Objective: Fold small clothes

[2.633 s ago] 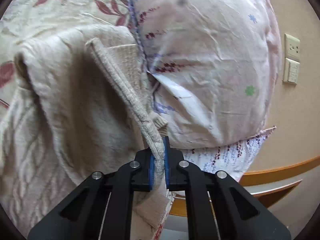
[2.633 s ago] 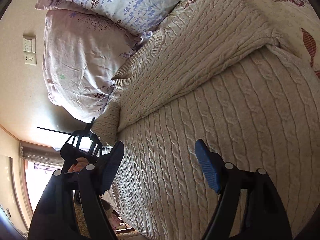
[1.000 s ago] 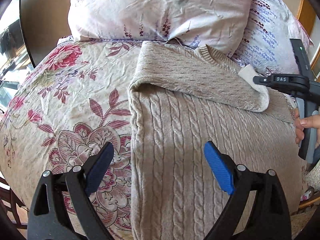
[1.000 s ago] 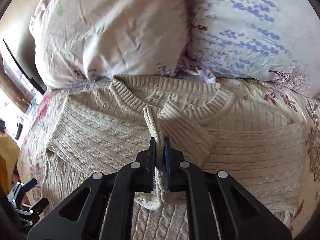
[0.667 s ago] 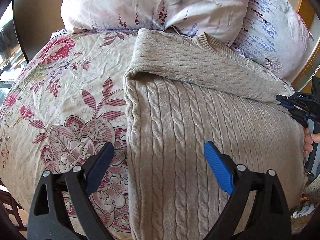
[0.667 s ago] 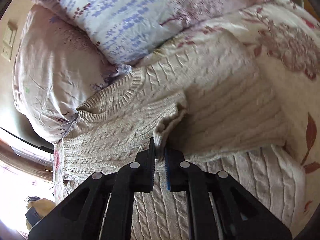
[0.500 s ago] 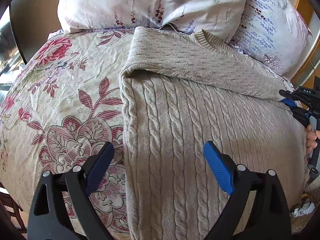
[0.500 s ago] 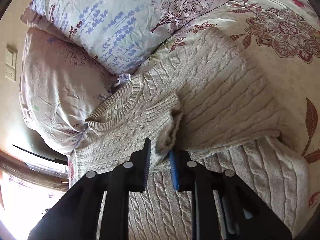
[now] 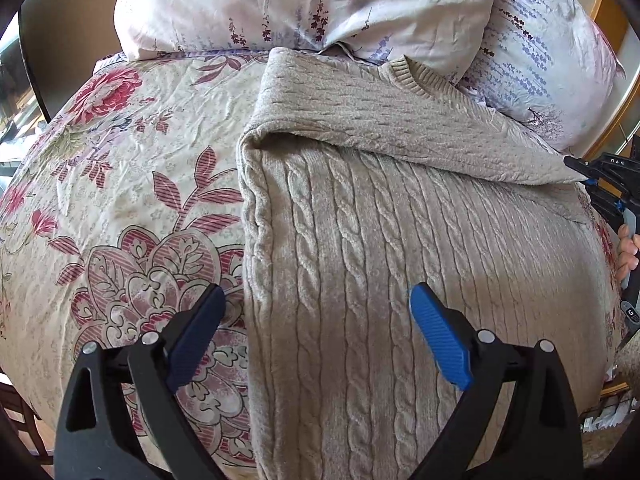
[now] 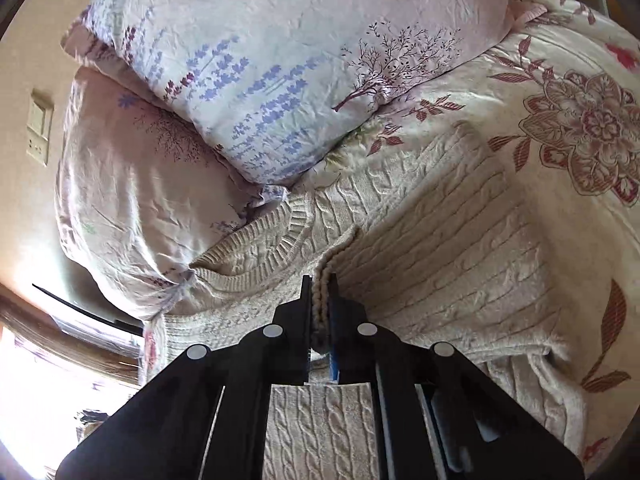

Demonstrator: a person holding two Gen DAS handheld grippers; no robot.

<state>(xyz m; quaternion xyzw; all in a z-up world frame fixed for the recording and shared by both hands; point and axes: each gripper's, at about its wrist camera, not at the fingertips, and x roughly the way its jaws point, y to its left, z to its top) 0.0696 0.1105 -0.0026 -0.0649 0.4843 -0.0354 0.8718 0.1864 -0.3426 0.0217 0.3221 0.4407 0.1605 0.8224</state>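
A beige cable-knit sweater (image 9: 360, 248) lies flat on the floral bedspread (image 9: 120, 184), its sleeves folded across the chest below the ribbed collar (image 10: 260, 240). My left gripper (image 9: 316, 320) is open and empty above the sweater's lower left body, one finger over the bedspread. My right gripper (image 10: 320, 300) is shut on the sleeve cuff (image 10: 320, 312) just below the collar. It also shows at the right edge of the left wrist view (image 9: 600, 176), at the sweater's right side.
Two flowered pillows (image 10: 280, 60) lean against the wall behind the collar. A wall socket (image 10: 40, 124) is at the left. A wooden bed frame (image 9: 612, 92) runs along the right. A hand (image 9: 628, 248) holds the right gripper.
My right gripper opened briefly half a second ago and has shut again on the sleeve cuff, lower and closer to the sweater. My left gripper stays open and has barely moved.
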